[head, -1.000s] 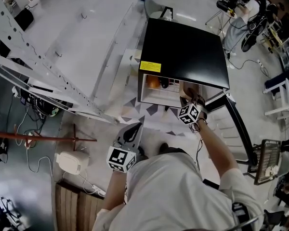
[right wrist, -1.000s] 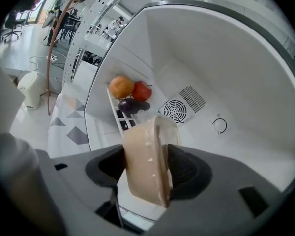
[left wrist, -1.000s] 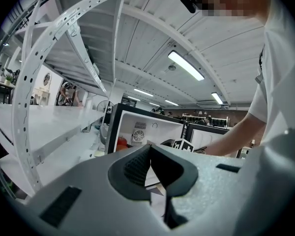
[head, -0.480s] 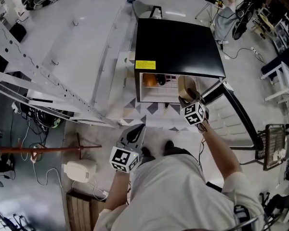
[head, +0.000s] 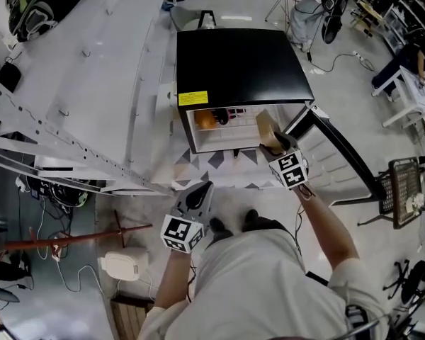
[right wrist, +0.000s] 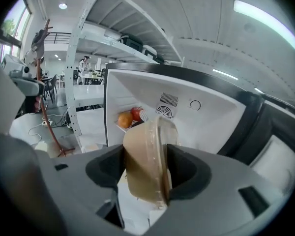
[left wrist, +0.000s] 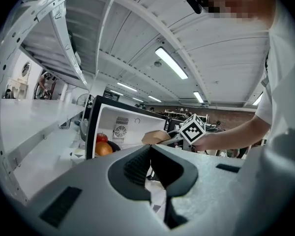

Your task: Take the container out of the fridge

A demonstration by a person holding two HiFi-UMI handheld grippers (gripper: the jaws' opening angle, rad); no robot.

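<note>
**Container gripped at the fridge mouth**

The right gripper (head: pixel 277 144) has its two jaws closed on a tan, round-cornered plastic container with a clear lid (head: pixel 268 127). In the right gripper view, the gripper (right wrist: pixel 146 150) pinches the container (right wrist: pixel 143 168) on edge between the dark pads, with the lid facing right and the upper rim rising above the jaws. The container hangs at the mouth of the small black fridge with a white interior (head: pixel 241 66), by the right side of its opening. It touches nothing but the pads.

The black fridge door (head: pixel 340 151) stands swung open to the right. Deep in the left of the cabinet sit a round orange fruit (right wrist: pixel 125 119) and a red apple (right wrist: pixel 136 113), touching each other and well apart from the container.

The left gripper (head: pixel 201 190) is held lower, in front of the person's white shirt and away from the fridge. Its jaws are pressed together with nothing between them (left wrist: pixel 150 150).
</note>
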